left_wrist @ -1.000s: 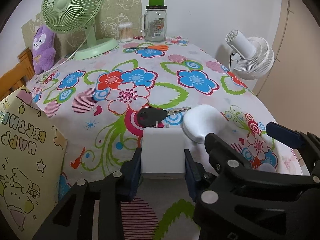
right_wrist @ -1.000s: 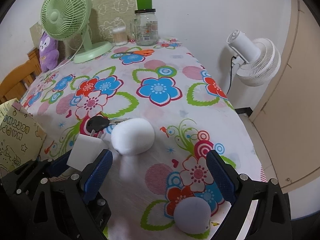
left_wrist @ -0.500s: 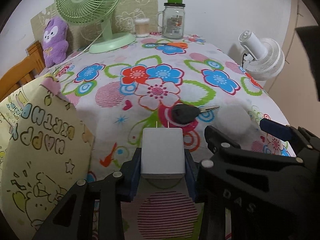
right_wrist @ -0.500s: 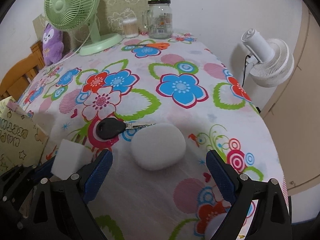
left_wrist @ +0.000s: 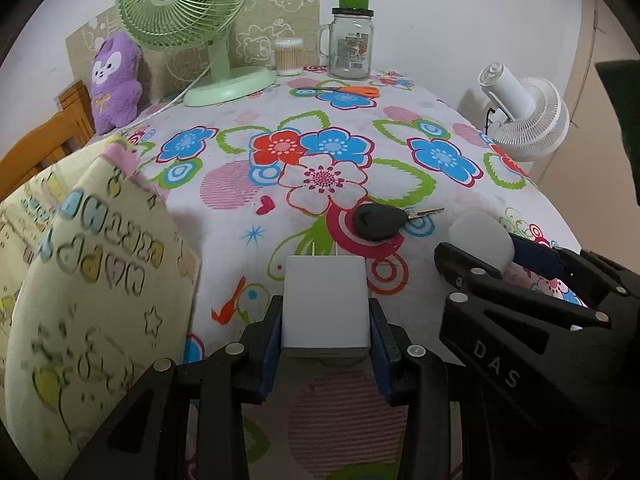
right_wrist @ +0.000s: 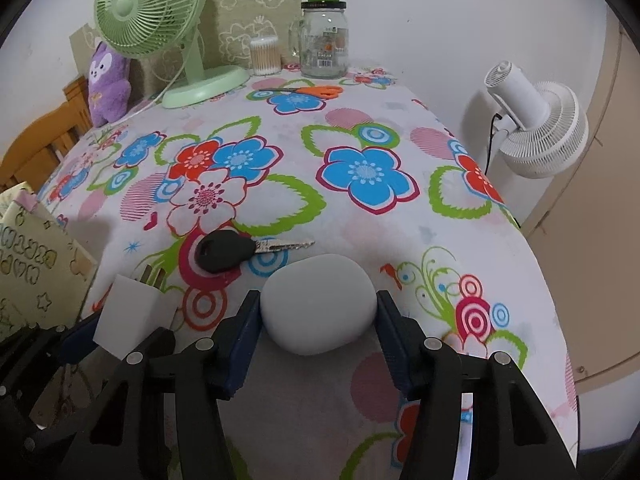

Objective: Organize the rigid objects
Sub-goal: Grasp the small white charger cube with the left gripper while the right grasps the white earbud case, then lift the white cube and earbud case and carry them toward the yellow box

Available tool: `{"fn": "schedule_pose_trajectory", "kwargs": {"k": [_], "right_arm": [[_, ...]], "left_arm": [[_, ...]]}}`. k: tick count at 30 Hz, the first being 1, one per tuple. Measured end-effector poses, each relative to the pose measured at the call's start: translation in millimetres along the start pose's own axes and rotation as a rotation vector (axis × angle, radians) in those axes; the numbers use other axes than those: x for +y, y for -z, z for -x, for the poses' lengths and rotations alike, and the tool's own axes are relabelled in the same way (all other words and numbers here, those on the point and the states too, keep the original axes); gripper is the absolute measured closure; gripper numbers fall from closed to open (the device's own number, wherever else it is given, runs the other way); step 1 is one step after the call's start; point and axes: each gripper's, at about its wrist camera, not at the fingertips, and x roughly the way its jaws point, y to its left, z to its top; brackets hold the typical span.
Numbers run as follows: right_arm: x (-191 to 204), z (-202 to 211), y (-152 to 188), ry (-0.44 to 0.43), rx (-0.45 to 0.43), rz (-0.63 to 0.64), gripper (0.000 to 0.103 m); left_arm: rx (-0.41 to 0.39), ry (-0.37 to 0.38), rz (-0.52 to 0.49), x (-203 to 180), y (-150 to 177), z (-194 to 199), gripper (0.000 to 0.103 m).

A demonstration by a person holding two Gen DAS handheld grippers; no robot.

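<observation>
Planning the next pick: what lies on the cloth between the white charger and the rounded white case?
The black key lies just beyond the gap between the charger and the case; the stretch itself is bare cloth. The right wrist view shows it best.

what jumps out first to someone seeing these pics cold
The loud flowered tablecloth fills both views. In front, the left hand-held gripper clamps a white charger, while the right hand-held gripper is closing around a white oval case, with a black key just behind it. At the far edge stand a green fan and a glass jar.
</observation>
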Motion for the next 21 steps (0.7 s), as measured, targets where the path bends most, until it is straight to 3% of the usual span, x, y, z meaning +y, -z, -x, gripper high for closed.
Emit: {"fn": "schedule_pose_trajectory", "kwargs": {"k": [12, 21], "right_arm": [[0.9, 29.2, 20.2, 0.004, -0.008, 0.014, 0.044], [2.4, 47.1, 21.8, 0.012, -0.022, 0.015, 0.044]], "left_arm": [[-0.004, 0.043, -0.01, -15.6, 15.8, 17.8, 0.063], [-0.026, 0.034, -0.028, -23.5, 15.9, 31.6, 0.063]]}}
